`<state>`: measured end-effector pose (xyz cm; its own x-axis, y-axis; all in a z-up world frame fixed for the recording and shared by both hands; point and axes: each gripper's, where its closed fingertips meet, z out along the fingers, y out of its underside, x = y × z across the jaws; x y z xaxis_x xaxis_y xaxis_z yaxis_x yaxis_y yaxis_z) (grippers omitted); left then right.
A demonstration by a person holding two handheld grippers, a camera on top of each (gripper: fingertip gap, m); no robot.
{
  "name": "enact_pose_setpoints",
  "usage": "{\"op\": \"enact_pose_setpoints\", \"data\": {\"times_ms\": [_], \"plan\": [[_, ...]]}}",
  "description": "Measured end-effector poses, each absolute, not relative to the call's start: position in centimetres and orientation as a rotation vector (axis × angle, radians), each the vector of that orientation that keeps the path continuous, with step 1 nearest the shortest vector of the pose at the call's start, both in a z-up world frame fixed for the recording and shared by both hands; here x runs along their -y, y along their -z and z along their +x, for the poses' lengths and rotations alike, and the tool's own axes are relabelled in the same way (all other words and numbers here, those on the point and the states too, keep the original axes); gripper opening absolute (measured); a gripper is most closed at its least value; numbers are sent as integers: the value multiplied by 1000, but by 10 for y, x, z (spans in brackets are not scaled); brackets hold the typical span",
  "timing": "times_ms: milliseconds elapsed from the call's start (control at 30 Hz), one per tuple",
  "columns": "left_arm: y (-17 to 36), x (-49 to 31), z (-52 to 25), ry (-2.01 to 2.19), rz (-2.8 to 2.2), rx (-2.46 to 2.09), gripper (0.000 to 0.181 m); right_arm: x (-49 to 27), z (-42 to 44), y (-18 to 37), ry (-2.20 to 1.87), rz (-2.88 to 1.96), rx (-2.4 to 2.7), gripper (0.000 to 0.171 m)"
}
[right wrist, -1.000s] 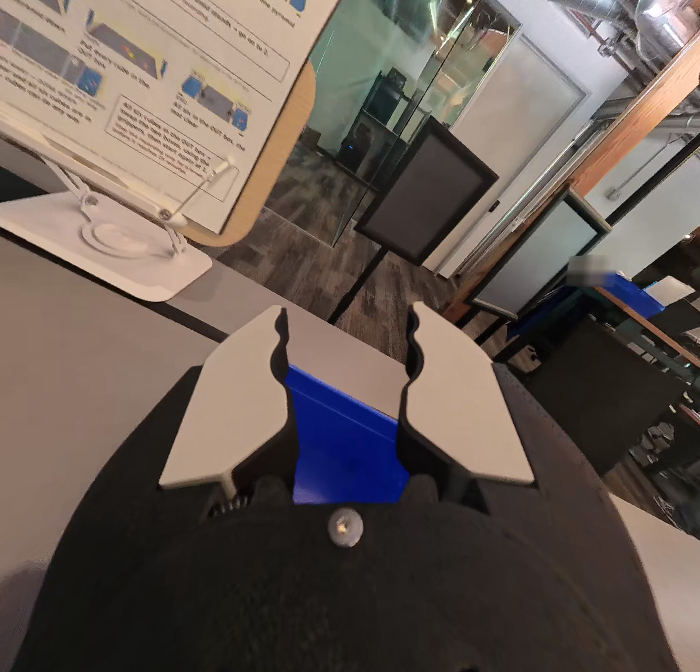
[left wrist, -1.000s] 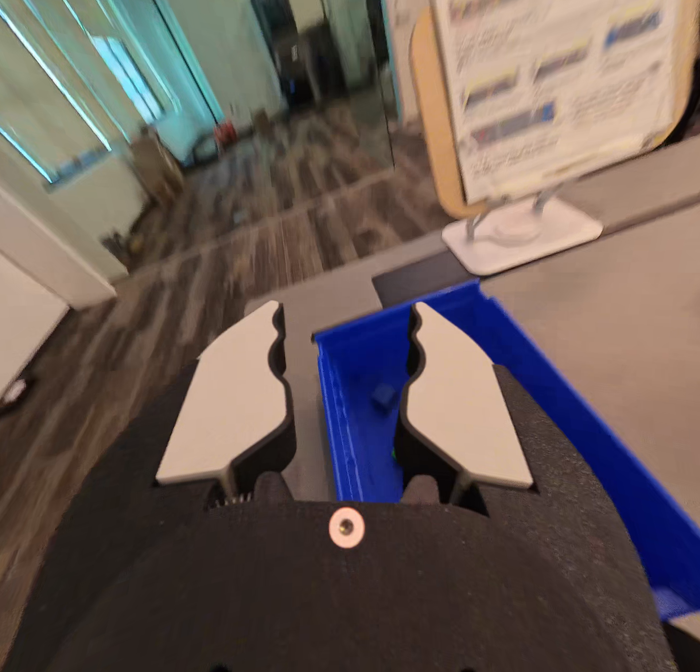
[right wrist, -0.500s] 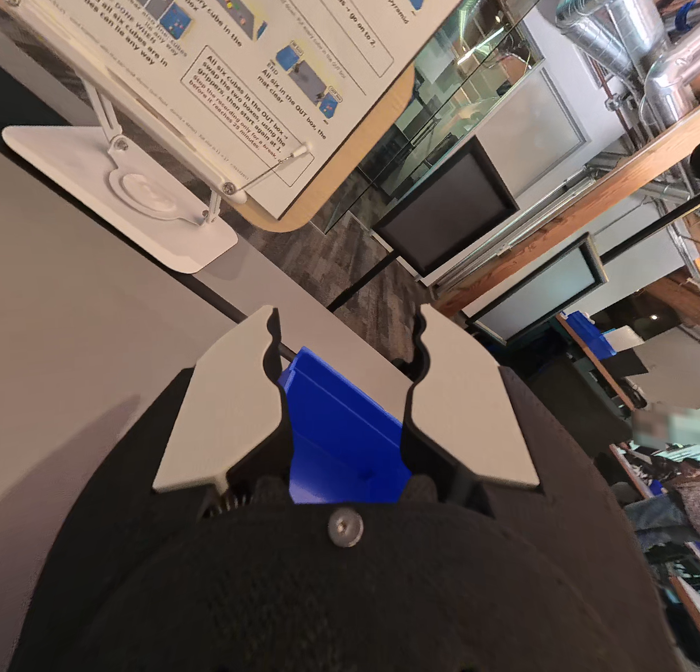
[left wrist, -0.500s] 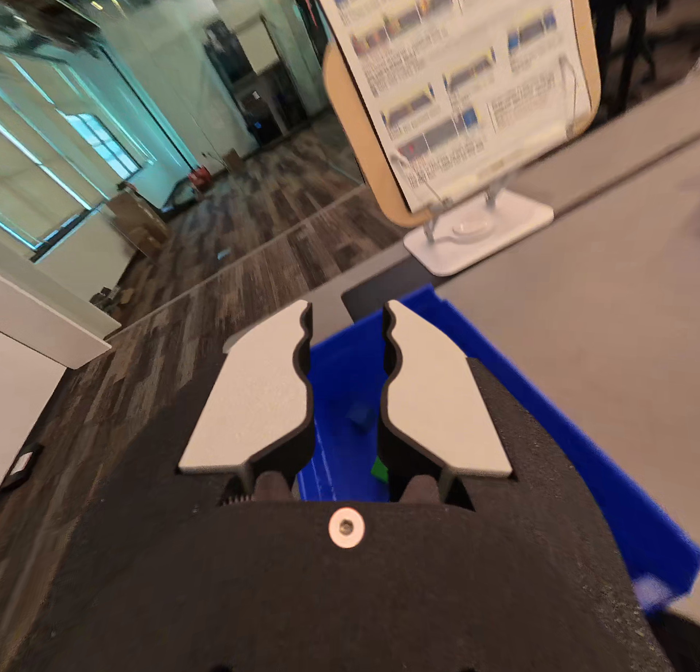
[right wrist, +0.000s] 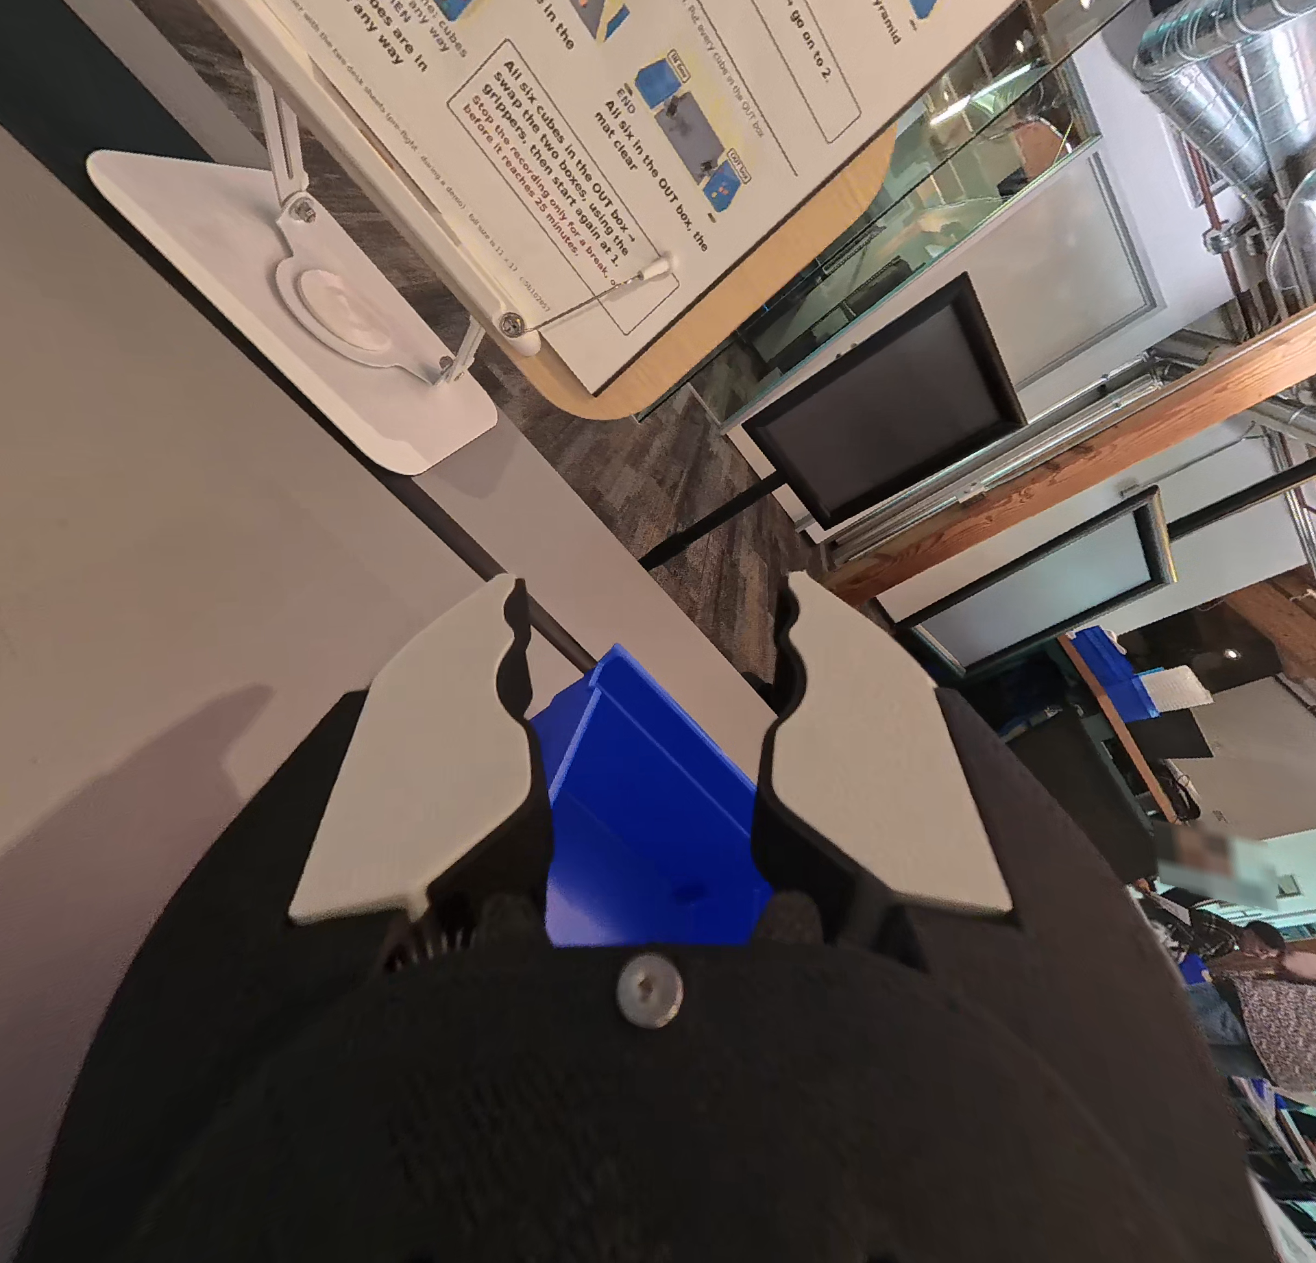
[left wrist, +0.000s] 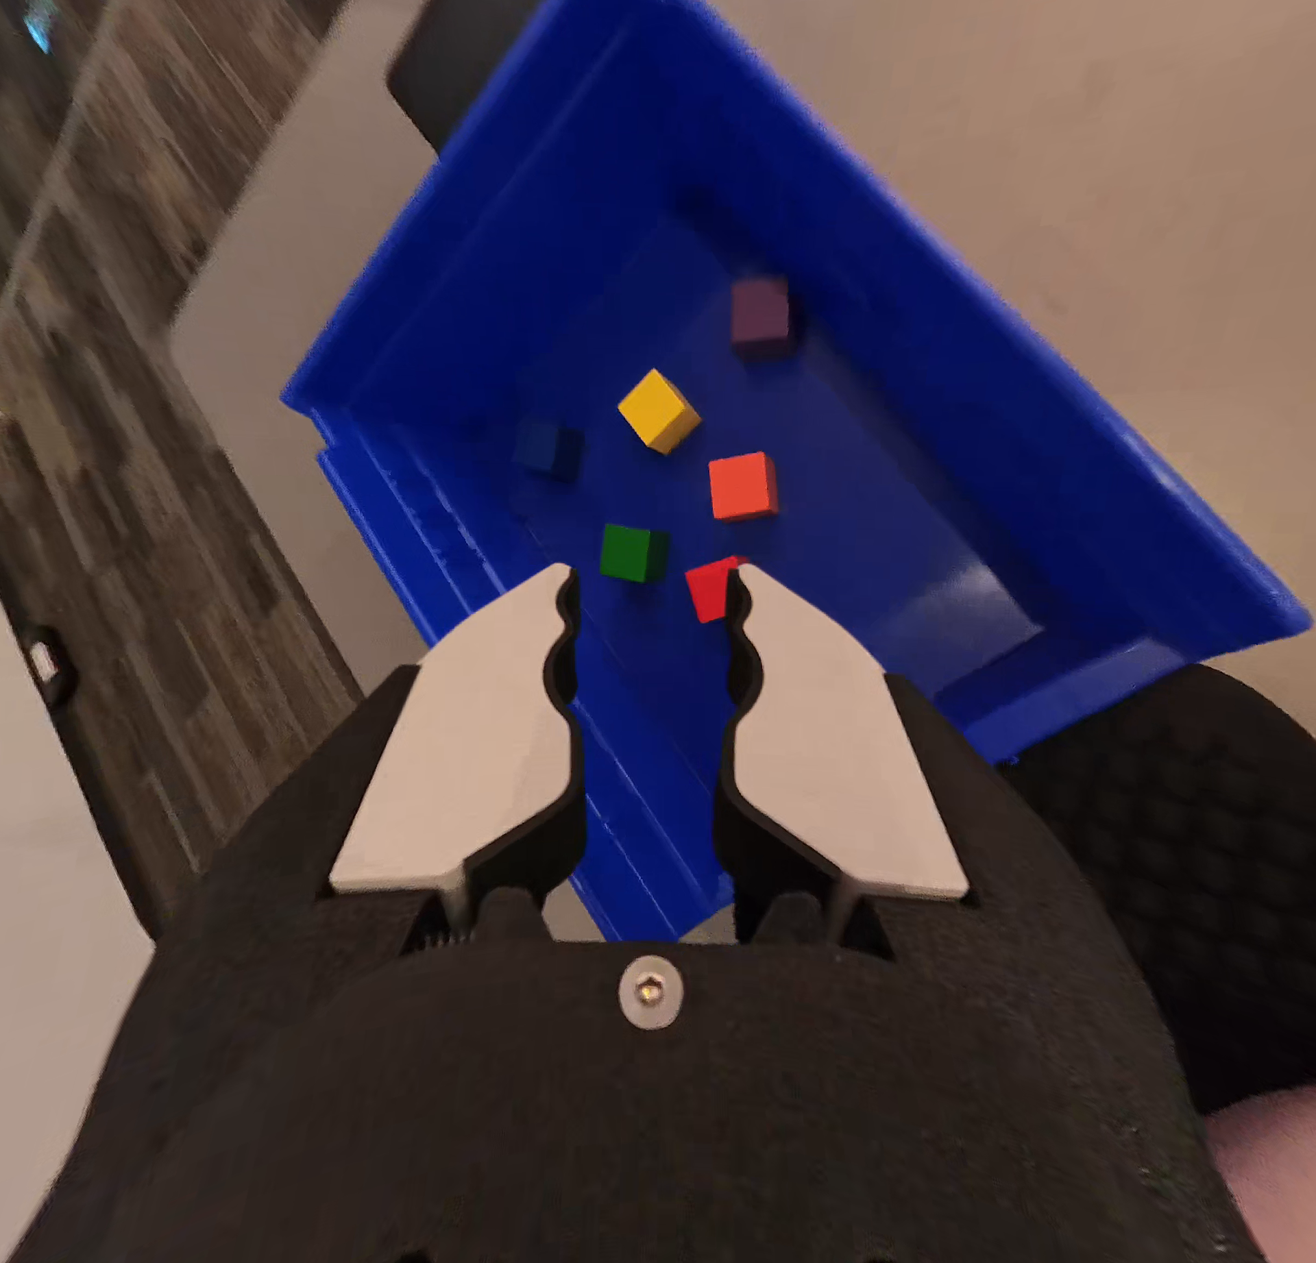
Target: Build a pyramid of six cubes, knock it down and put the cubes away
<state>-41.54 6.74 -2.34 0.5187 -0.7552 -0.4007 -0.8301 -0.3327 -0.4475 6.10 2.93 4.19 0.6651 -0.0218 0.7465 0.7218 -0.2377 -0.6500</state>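
Left gripper [left wrist: 651, 577], as we see it in its own wrist view, has its two pale grey fingers spread apart with nothing between them. It hangs above the open blue plastic bin [left wrist: 926, 289], which sits on the grey tabletop [left wrist: 1068, 89].

Going left to right ahead of its fingertips, we find six small cubes lying loose and apart on the bin floor:
- the dark blue cube [left wrist: 547, 448], ahead and to the left, farther off;
- the green cube [left wrist: 632, 552], just ahead of the gap between the fingers;
- the yellow cube [left wrist: 659, 410], beyond the green one, turned at an angle;
- the red cube [left wrist: 708, 588], at the tip of the right-hand finger and partly hidden by it; we cannot tell whether they touch;
- the orange cube [left wrist: 742, 485], ahead and slightly right;
- the purple cube [left wrist: 760, 317], farthest ahead, near the far wall.

Motion blur softens this view.

Right gripper [right wrist: 651, 591] likewise has its fingers apart and empty. Between them, close in, we see a second blue plastic bin [right wrist: 641, 801] on the same tabletop [right wrist: 178, 552]; its contents are hidden. Ahead and to the left stands a white printed instruction board on a white stand [right wrist: 299, 289]. Ahead and to the right stands a dark framed screen [right wrist: 883, 403].
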Motion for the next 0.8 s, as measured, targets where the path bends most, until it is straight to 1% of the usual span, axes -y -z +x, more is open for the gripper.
{"op": "enact_pose_setpoints", "data": {"times_ms": [167,367,467,700,800], "plan": [[53,-70,-424,-117,-2307,-1297,41,-31,60,-36,769,-1704,605,68],[75,-73,-419,-53,-2392,-1325,43,-32,59,-32,760,-1716,628,67],[90,-68,-421,-34,-2522,-1311,45,-32,57,-32,764,-1715,648,67],[110,-77,-427,-72,-2712,-1128,44,-32,55,-31,775,-1714,675,67],[123,-67,-433,-38,-2828,-1091,46,-32,55,-31,771,-1715,682,67]]}}
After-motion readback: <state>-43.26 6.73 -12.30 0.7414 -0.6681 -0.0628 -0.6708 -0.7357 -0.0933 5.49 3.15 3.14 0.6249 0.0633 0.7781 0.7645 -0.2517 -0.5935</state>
